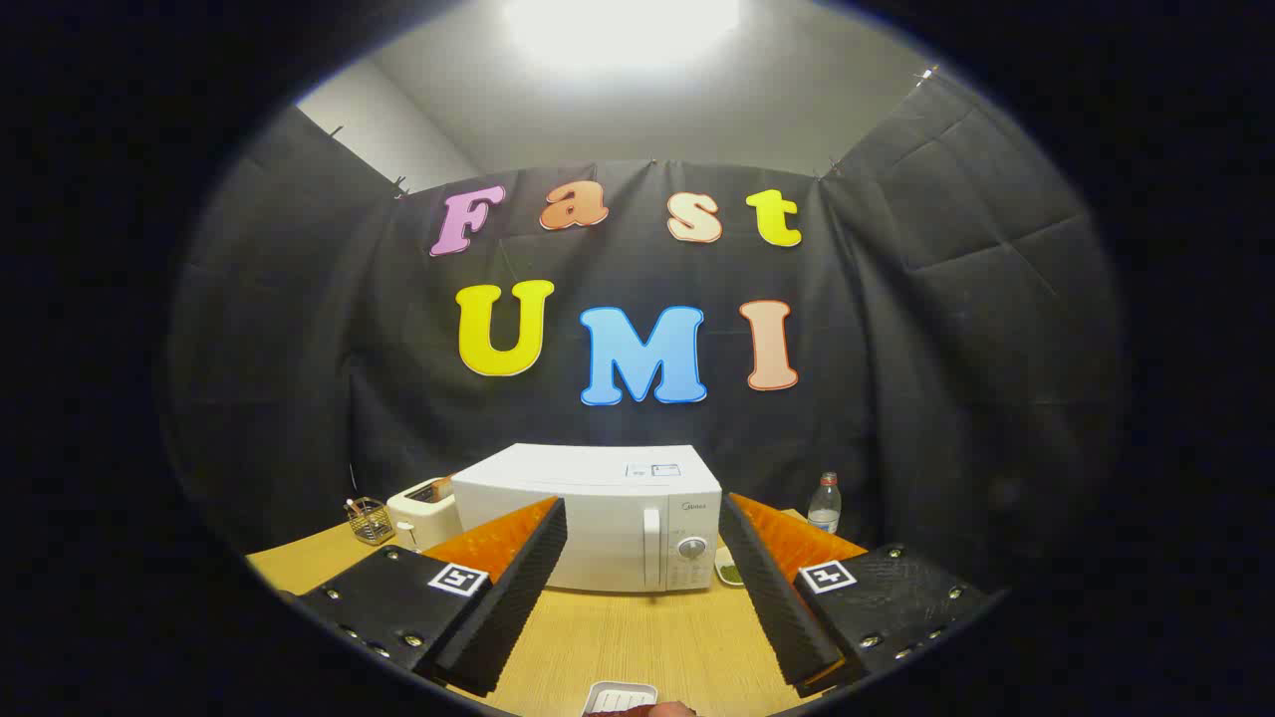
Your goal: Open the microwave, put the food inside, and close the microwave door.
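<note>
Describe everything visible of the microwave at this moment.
The microwave is a white box standing upright on the wooden table, its door shut. A vertical handle and a round dial with small buttons sit on its right front; a sticker lies on top. A toaster stands at its left. The open gripper is short of it, touching nothing.

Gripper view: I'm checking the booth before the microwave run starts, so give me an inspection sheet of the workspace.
Surface: wooden table, bare between the fingers.
Job's things: white microwave beyond the fingers, door shut; small white container at the near edge, contents unclear.
Clutter: toaster and wire basket left of the microwave; water bottle and a small dish to its right.
Grippers: gripper open, fingers apart, holding nothing.
Cables: nothing seen.
Surroundings: black cloth wall, ceiling light.
</note>
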### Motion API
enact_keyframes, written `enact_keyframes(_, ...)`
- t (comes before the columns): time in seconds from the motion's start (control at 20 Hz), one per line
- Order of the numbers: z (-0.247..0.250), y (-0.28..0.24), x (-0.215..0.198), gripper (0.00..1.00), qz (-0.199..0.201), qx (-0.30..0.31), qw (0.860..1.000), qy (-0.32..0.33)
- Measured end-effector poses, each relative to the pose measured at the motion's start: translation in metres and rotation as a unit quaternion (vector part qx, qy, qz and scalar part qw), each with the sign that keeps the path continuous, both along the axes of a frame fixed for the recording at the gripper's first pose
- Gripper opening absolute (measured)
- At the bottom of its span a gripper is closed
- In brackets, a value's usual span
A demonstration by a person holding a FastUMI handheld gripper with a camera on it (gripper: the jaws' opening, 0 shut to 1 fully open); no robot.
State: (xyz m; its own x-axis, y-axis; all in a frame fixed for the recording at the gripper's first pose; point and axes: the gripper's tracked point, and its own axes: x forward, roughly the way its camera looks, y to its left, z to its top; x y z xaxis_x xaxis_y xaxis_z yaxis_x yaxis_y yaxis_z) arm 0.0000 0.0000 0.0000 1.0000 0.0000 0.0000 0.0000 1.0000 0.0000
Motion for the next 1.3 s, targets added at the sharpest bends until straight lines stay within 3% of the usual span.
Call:
enact_keyframes(0.4, 0.001, -0.017, 0.021, 0.98, 0.004, -0.007, 1.000, -0.001)
enact_keyframes(0.8, -0.011, -0.031, 0.081, 0.98, 0.013, -0.004, 1.000, 0.009)
enact_keyframes(1.3, -0.078, -0.028, 0.165, 0.98, 0.039, -0.008, 0.997, 0.071)
